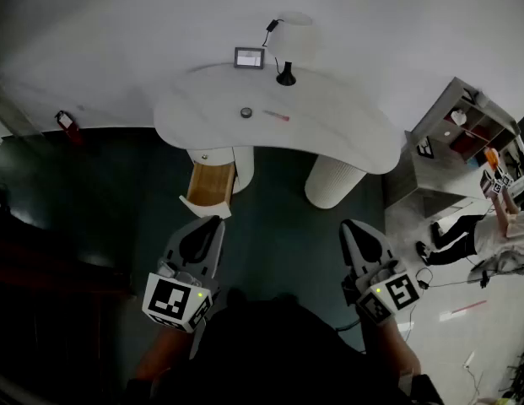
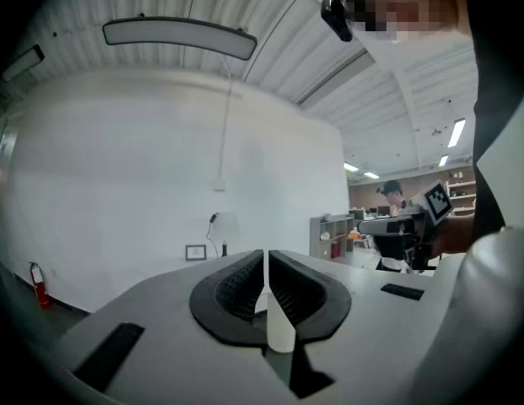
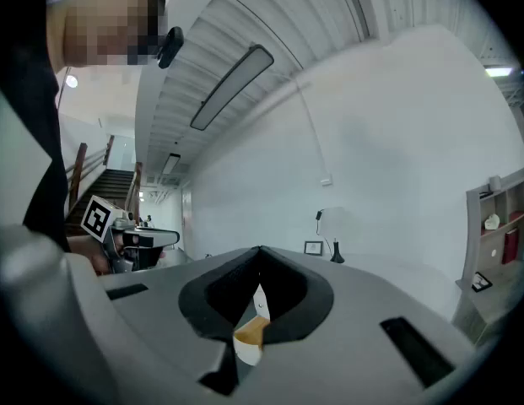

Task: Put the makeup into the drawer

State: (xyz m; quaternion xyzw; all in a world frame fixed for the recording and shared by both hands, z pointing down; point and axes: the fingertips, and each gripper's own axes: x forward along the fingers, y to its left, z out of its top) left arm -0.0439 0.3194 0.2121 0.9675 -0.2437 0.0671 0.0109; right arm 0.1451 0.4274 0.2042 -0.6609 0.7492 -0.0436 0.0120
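On the white curved table [image 1: 346, 133] lie a small round makeup compact [image 1: 245, 112] and a thin pink makeup stick [image 1: 277, 116]. Under the table's left side a drawer [image 1: 209, 184] with a wooden inside stands pulled out. In the head view both grippers are held low, well short of the table. My left gripper [image 1: 213, 224] is shut and empty, pointing toward the drawer. The right gripper [image 1: 353, 226] is also shut with nothing in it. In the left gripper view the ribbed pads [image 2: 245, 281] meet. The drawer [image 3: 249, 332] shows below the shut jaws in the right gripper view.
A small framed screen [image 1: 249, 57] and a black lamp base [image 1: 285, 78] stand at the table's back. A ribbed white pedestal [image 1: 333, 182] holds up its right side. To the right are a shelf unit [image 1: 464, 129] and a person's legs [image 1: 451, 230] on the floor. A fire extinguisher [image 1: 66, 121] sits far left.
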